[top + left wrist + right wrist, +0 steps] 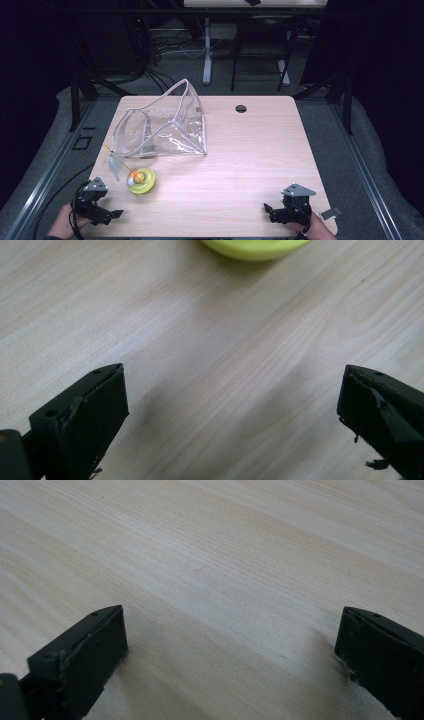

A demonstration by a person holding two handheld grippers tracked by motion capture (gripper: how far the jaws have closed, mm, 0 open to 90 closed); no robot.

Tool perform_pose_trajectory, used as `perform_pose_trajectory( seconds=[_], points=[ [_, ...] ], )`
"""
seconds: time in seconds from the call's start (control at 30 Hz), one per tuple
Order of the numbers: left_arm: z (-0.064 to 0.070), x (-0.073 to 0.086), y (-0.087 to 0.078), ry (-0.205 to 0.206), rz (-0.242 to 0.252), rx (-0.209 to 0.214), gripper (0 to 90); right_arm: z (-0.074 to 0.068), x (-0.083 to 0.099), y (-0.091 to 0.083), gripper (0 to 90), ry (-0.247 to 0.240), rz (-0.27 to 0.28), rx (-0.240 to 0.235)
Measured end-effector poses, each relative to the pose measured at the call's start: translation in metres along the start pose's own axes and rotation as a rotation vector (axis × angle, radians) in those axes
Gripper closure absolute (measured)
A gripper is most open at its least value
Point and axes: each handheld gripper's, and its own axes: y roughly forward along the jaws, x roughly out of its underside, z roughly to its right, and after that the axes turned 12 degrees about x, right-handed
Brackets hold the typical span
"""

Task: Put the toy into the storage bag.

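A clear plastic zip pouch [165,125] stands open on the left half of the wooden table [250,160]. In front of it lies a yellow-green round toy [141,180] with an orange and white top, and a thin stick with a pale feather [114,161] beside it. My left gripper [112,215] rests near the table's front left corner, open, with nothing between its jaws; the toy's green edge [255,247] lies ahead of it. My right gripper [268,210] sits at the front right, open over bare wood.
A round cable hole [241,108] is in the table's far side. A small grey clip [331,213] lies at the front right edge. Beyond the table are desk legs, cables and a dark chair on the floor.
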Motion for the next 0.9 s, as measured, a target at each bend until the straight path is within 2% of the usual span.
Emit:
perform_pose_trajectory(
  seconds=[0.07,0.3,0.47,0.6,0.8,0.9],
  points=[
    [0.003,-0.004,-0.004,-0.026,-0.006,-0.022,0.1,0.000,0.000,0.000,0.0,0.000,0.000,0.000],
    [0.016,-0.012,-0.011,-0.046,-0.014,-0.038,0.3,0.000,0.000,0.000,0.0,0.000,0.000,0.000],
    [0.024,-0.015,-0.016,-0.071,0.009,0.003,0.2,0.000,0.000,0.000,0.0,0.000,0.000,0.000],
    [0.028,-0.020,-0.022,-0.077,0.031,0.005,0.2,0.000,0.000,0.000,0.0,0.000,0.000,0.000],
    [0.035,-0.029,-0.036,-0.090,0.080,0.033,0.2,0.000,0.000,0.000,0.0,-0.002,-0.001,-0.001],
    [0.037,-0.032,-0.045,-0.084,0.090,0.033,0.2,0.000,0.000,0.000,0.0,0.000,0.000,0.000]
  ],
)
